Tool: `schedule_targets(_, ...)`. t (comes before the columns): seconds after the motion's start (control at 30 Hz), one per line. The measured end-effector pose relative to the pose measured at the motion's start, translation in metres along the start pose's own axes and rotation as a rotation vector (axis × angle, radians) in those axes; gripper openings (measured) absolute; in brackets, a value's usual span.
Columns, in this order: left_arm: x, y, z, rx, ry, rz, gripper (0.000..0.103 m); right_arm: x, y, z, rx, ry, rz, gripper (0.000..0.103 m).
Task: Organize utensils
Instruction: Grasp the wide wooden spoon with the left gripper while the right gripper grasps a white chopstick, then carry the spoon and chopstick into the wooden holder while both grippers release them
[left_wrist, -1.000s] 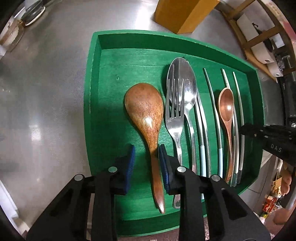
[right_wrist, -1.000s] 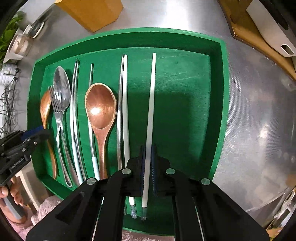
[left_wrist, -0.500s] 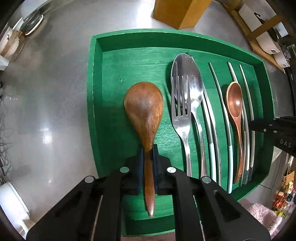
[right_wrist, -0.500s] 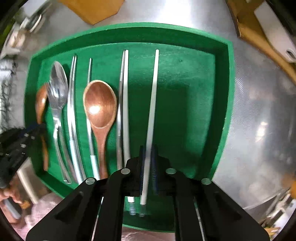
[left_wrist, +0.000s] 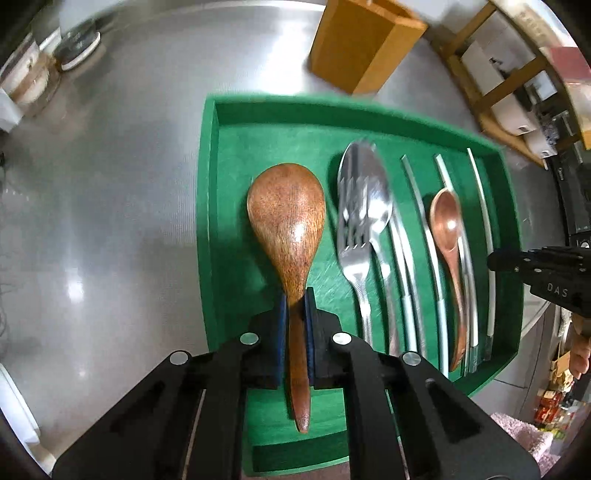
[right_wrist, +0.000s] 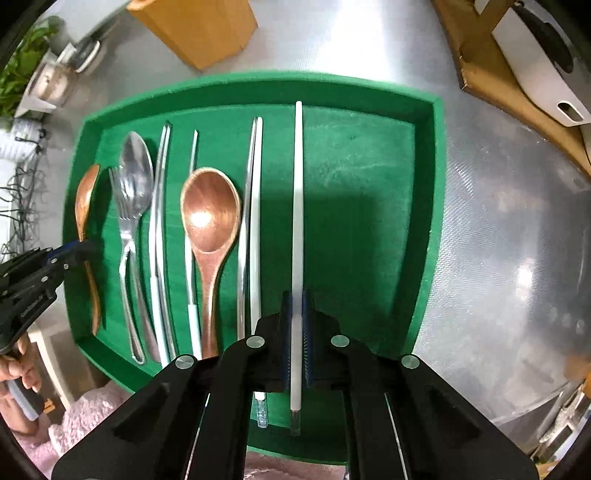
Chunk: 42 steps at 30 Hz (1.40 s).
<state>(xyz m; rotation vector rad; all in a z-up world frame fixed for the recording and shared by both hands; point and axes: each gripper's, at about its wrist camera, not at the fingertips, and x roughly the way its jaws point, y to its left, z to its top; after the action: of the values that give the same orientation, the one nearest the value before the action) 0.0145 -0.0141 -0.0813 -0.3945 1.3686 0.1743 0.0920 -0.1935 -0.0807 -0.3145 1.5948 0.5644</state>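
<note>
A green tray (left_wrist: 207, 206) (right_wrist: 432, 206) lies on a steel counter with utensils in a row. My left gripper (left_wrist: 295, 299) is shut on the handle of a large wooden spoon (left_wrist: 286, 218) and holds it lifted over the tray's left part. My right gripper (right_wrist: 296, 302) is shut on a white chopstick (right_wrist: 297, 206), raised above the tray's middle. In the tray lie a fork on a steel spoon (left_wrist: 364, 206), metal chopsticks (left_wrist: 424, 229), a small wooden spoon (right_wrist: 209, 221) and a white chopstick (right_wrist: 255, 236).
A wooden utensil block (left_wrist: 364, 44) (right_wrist: 199, 26) stands behind the tray. Jars (left_wrist: 26, 85) stand at the far left. A wooden shelf with white boxes (left_wrist: 517, 74) is at the right. The right gripper shows at the left wrist view's right edge (left_wrist: 546, 273).
My left gripper has shut on the large wooden spoon's handle and raised it. My right gripper has lifted its white chopstick higher over the tray. Both views have pulled back.
</note>
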Motion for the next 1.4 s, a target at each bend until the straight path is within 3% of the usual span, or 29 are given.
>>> schedule_targets(0.1,-0.013,0.002,-0.002,-0.002,-0.069,-0.010,0.008,-0.013,0.001,-0.006,-0.008,-0.063,0.021,0.006)
schedule_targets(0.5,-0.056,0.011,0.002,-0.046,-0.417,-0.154,0.008,-0.069,0.002,-0.020,-0.010,-0.464,0.145,0.006)
schedule_targets(0.77,-0.090,0.008,0.024,-0.033,-0.663,-0.200,0.008,-0.103,0.007,0.009,-0.006,-0.681,0.198,0.006)
schedule_targets(1.27,-0.106,-0.015,0.131,0.049,-0.927,-0.261,0.008,-0.138,0.025,0.109,0.034,-0.927,0.224,0.006)
schedule_targets(1.4,-0.101,-0.023,0.158,0.067,-0.934,-0.255,0.008,-0.143,0.021,0.135,0.063,-0.963,0.234,0.006)
